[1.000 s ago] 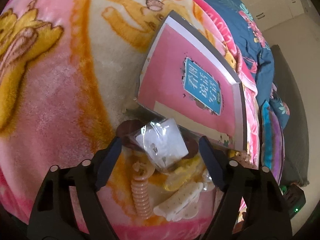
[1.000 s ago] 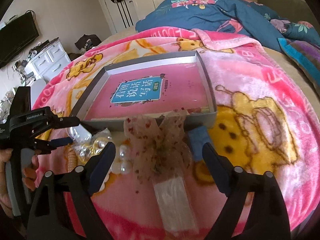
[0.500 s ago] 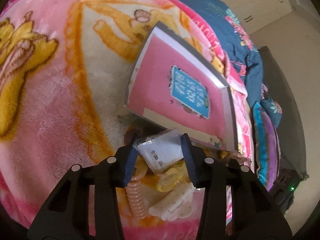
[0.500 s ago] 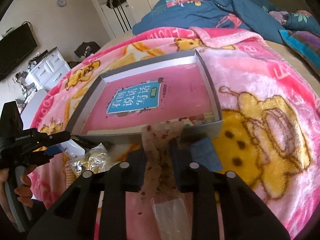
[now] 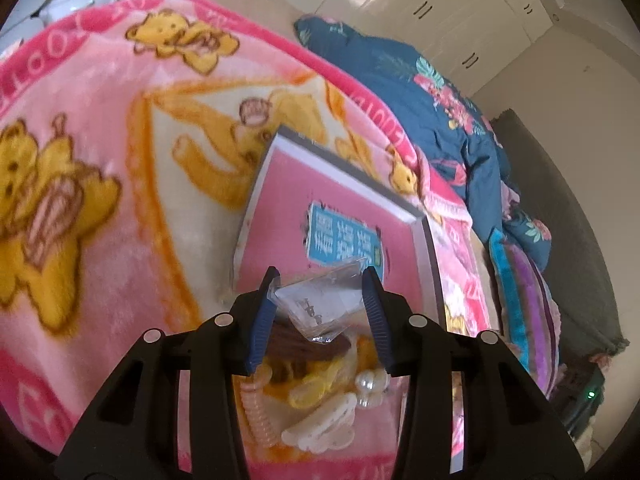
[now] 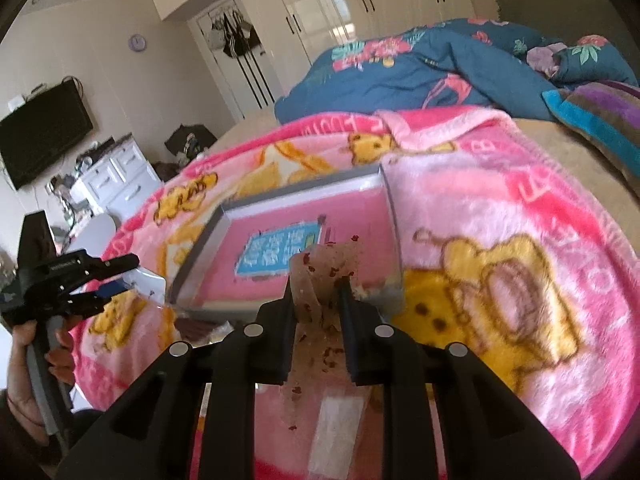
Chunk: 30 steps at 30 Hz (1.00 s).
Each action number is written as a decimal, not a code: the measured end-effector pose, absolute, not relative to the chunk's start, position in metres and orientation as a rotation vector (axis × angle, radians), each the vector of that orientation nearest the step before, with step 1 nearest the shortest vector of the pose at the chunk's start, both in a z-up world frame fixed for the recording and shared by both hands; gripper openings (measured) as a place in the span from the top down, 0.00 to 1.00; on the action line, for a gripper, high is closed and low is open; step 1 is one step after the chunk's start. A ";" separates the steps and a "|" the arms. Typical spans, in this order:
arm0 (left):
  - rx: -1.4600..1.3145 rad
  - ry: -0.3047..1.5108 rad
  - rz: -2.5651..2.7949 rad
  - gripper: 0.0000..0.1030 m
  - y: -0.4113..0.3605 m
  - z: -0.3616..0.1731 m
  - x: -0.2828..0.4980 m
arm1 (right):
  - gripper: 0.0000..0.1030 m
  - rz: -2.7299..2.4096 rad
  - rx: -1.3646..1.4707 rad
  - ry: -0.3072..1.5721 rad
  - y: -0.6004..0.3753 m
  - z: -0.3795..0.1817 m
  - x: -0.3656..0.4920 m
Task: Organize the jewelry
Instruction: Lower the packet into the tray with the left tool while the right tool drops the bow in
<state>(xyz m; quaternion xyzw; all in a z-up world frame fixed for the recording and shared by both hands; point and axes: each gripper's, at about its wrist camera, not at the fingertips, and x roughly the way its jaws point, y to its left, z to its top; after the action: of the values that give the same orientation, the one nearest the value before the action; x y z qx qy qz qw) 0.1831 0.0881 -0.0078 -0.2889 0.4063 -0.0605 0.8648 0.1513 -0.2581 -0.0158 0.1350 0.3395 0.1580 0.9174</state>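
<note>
My left gripper [image 5: 320, 280] is shut on a small clear bag of earrings [image 5: 320, 300], held a little above the pink blanket. Below it lie a peach coil hair tie [image 5: 256, 412], a cream claw clip [image 5: 320, 428], a yellow clip [image 5: 316, 384] and pearls [image 5: 370, 384]. My right gripper [image 6: 317, 284] is shut on a sheer bow with red flecks [image 6: 316, 276], whose clear packet [image 6: 336, 428] hangs down between the arms. The grey-rimmed tray [image 5: 344, 168] with a pink floor and blue label lies just beyond both grippers [image 6: 304, 192]. The left gripper [image 6: 120, 276] also shows at the right wrist view's left edge.
A pink bear-print blanket [image 5: 100, 140] covers the bed. A dark blue floral quilt [image 6: 420, 68] and a striped pillow [image 6: 600, 116] lie behind the tray. White wardrobes [image 6: 340, 8], a wall TV [image 6: 44, 132] and a white dresser [image 6: 116, 176] stand beyond the bed. A hand [image 6: 24, 364] grips the left handle.
Both grippers went from wide open to shut, the left on the earring bag and the right on the sheer bow. Both have since risen off the blanket with their loads.
</note>
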 end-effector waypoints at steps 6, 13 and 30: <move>-0.532 0.805 -0.061 0.67 0.080 -0.002 0.202 | 0.82 0.317 0.257 0.663 -0.262 0.006 0.176; -0.520 0.829 -0.033 0.67 0.072 -0.019 0.231 | 0.82 0.301 0.202 0.683 -0.248 0.009 0.215; -0.467 0.879 -0.027 0.51 0.078 -0.047 0.242 | 0.67 0.171 0.033 0.838 -0.213 -0.058 0.273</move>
<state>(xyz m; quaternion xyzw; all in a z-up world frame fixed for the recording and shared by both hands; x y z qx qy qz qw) 0.2417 0.0779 -0.0466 -0.2238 0.4215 -0.0129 0.8787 0.2732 -0.2131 -0.0579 0.0160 0.4062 0.0830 0.9099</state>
